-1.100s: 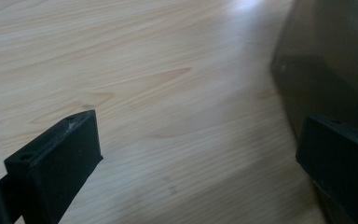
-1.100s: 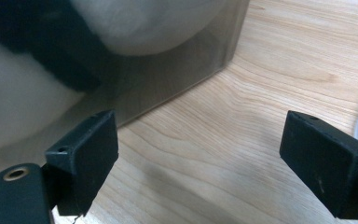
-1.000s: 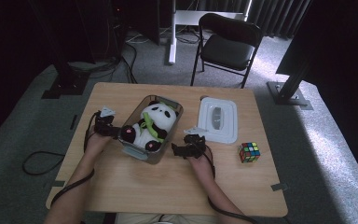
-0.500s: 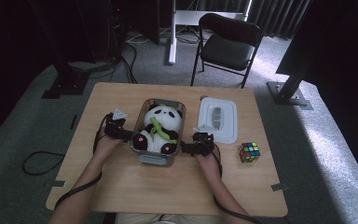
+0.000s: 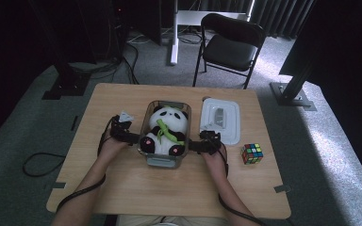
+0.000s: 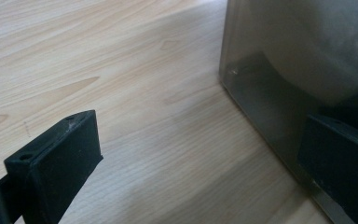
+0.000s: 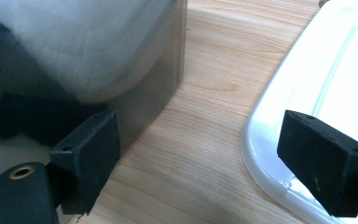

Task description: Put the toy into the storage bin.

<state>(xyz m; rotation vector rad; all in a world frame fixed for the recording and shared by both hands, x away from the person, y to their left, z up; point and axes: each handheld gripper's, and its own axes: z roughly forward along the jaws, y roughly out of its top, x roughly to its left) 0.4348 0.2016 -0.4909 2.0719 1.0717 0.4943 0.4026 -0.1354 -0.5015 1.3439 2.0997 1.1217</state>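
Note:
A clear plastic container stands mid-table with a black and white panda plush inside it. My left gripper is at the container's left side, open. In the left gripper view, the left gripper has one jaw over bare wood and the other against the container wall. My right gripper is at the container's right side. In the right gripper view the right gripper is open, one jaw by the container, the other over the white lid.
The white lid lies flat just right of the container. A Rubik's cube sits near the table's right edge. A folding chair stands on the floor beyond the table's far edge.
The container with the panda has turned from a slant to square with the table and shifted slightly right. Both grippers have closed in on its two sides.

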